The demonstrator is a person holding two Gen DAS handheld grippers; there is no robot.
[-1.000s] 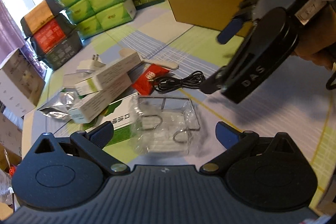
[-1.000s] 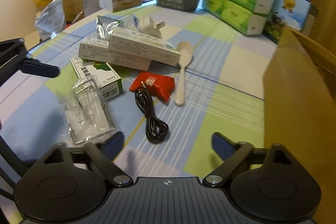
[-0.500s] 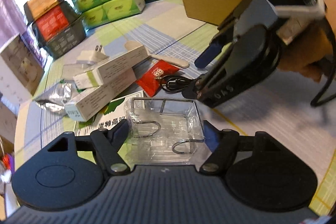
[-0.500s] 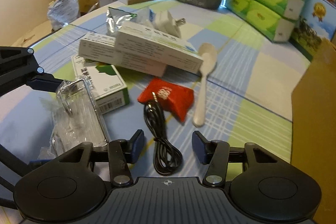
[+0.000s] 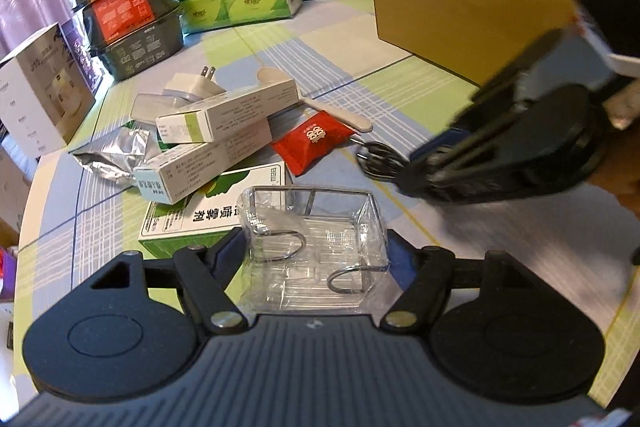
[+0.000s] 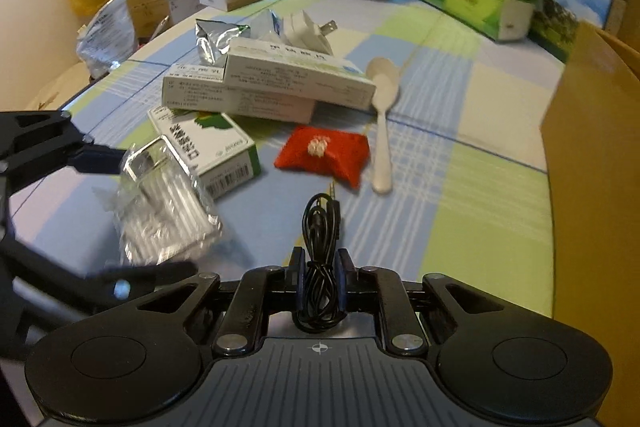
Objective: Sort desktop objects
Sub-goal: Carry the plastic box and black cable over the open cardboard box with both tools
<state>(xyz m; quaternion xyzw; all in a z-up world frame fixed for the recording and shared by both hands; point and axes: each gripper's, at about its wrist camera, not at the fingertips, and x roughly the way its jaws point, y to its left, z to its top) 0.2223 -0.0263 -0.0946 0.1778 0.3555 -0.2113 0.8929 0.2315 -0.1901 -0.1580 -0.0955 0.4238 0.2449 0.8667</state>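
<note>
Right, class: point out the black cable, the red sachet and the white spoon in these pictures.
black cable (image 6: 321, 227), right wrist view, on the coiled middle just ahead of the claw.
red sachet (image 6: 325, 155), right wrist view, on its puffed centre.
white spoon (image 6: 385, 85), right wrist view, on the bowl.

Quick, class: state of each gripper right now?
Left gripper: shut on the clear plastic box.
Right gripper: shut on the black cable.

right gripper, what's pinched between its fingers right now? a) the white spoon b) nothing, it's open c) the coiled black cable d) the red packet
c: in the right wrist view the right gripper has its fingers closed against the coiled black cable, while the white spoon and red packet lie on the table ahead.
</note>
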